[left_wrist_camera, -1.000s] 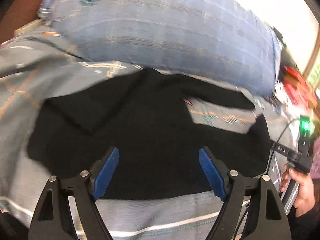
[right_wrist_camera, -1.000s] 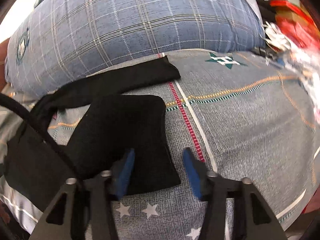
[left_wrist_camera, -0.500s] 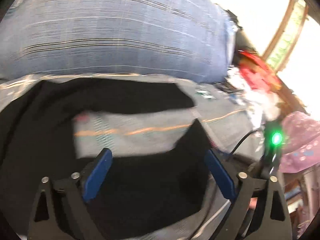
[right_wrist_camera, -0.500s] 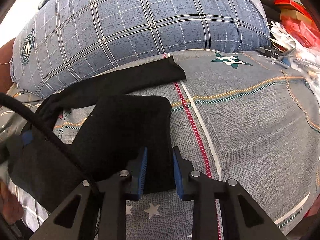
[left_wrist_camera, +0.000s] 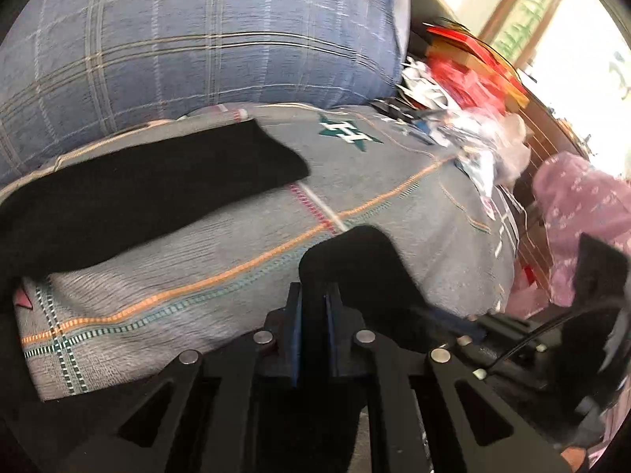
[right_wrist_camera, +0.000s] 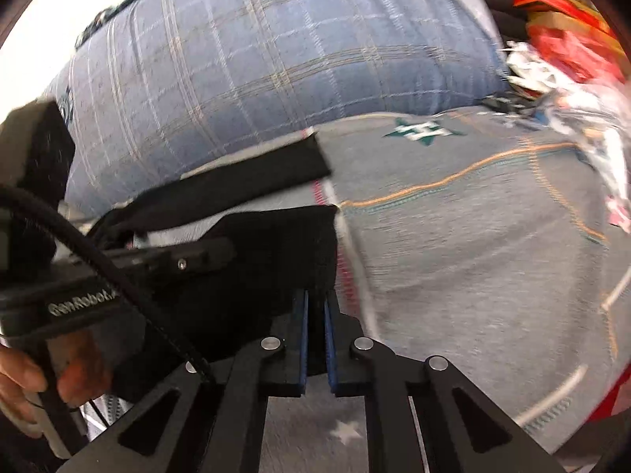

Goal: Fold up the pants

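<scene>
1. The black pants (left_wrist_camera: 130,197) lie spread on a bed covered with a grey patterned bedsheet (left_wrist_camera: 394,205), in front of a blue plaid pillow (left_wrist_camera: 197,47). One leg stretches flat along the foot of the pillow; the nearer leg is gathered up at both tools.
2. The left tool (left_wrist_camera: 313,315) has its blue pads pressed together on a fold of the nearer leg, which humps up just beyond the tips. The right tool (right_wrist_camera: 315,315) likewise pinches the hem edge of that same leg, with black cloth filling the narrow gap between its pads.
3. The fabric looks soft, light and limp: it drapes, bunches and takes no shape of its own. It should lift easily but sag between the two pinch points, so it likely needs to be drawn taut.
4. The cloth looks matte and knit-like, so slipping seems unlikely; the greater risk is catching only one layer or dragging the bedsheet along.
5. The best holds appear to be the hem corners and side seams, where the doubled cloth gives the pads more to bite.
6. The far leg's cuff (right_wrist_camera: 307,157) lies free, well apart from both tools.
</scene>
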Demonstrator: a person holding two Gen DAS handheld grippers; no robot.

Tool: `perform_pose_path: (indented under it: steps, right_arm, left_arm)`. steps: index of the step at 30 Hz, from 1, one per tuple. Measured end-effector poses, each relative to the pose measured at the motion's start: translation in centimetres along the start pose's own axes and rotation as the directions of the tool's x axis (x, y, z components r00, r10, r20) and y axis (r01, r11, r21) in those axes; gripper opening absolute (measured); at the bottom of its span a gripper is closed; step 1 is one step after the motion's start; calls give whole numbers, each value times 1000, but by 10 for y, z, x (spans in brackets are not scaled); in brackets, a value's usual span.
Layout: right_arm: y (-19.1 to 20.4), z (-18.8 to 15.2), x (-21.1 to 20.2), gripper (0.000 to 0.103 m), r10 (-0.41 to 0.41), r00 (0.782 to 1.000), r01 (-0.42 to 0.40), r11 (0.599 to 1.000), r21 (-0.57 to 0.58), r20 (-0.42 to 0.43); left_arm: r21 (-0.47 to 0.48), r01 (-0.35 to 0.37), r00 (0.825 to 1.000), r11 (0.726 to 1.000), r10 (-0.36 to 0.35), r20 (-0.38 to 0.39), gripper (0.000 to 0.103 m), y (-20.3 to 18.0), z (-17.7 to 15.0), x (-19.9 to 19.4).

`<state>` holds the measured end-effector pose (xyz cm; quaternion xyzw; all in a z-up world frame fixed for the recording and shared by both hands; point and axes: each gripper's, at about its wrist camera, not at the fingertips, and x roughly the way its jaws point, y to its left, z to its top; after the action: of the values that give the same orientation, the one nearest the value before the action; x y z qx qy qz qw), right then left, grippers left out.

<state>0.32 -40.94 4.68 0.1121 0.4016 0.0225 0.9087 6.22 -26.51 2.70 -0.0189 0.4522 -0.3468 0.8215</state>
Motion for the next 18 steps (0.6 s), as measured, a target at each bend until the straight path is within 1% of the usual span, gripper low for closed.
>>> perform_pose_path:
  steps: [3,4,6,7,8,9,10,11,12,14,15,16,17,18]
  right_arm:
    - [-14,-1,-18,7,-27,1000,27,999,22,11]
    - [-18,-2,-19,7,-39,999,39,999,28,2]
    - [-25,-5,-16,7,-73,997,74,996,40,-28]
    - [-28,-7,-14,7,-84,996,86,995,48,-43]
    - [-31,-10,-9,7,-96,993,100,993,56,-69]
    - [-34,-12,-4,7,-118,988,124,991,56,-102]
    - [-37,-15,4,8,-156,978,165,985,57,-138]
    - [-39,-17,5,8,-165,976,176,982,68,-139]
    - [-41,-17,3,8,-160,978,171,982,76,-130]
    - [-40,-14,-5,18,-165,982,173,981,85,-97]
    - [-38,-12,-8,27,-174,981,180,980,82,-82]
    - [-35,-9,-13,34,-175,983,179,981,74,-63]
    - [-30,-6,-18,36,-156,987,158,985,61,-41]
    - [-23,-4,-21,44,-132,991,133,990,45,-26]
  left_arm:
    - [43,17,1000,999,-17,4,10,-17,-1,-1]
    - [53,12,1000,999,-12,-4,13,-20,-3,2]
    - [65,-25,1000,998,26,-16,23,-24,-8,10]
    - [77,-66,997,995,68,-28,36,-27,-13,21]
    - [80,-84,995,993,88,-41,50,-27,-17,25]
    - [82,-81,996,993,84,-33,53,-26,-21,25]
    - [92,-77,997,993,77,7,61,-28,-24,22]
    - [99,-87,996,991,85,21,72,-29,-27,18]
    - [97,-98,995,990,96,24,73,-29,-28,15]
    - [79,-101,994,992,98,39,73,-25,-31,3]
    - [63,-102,994,993,99,48,73,-21,-33,-5]
    - [47,-106,993,993,104,56,74,-18,-35,-13]
    - [33,-112,992,993,109,65,74,-13,-38,-21]
    - [17,-123,990,992,121,75,74,-7,-41,-30]
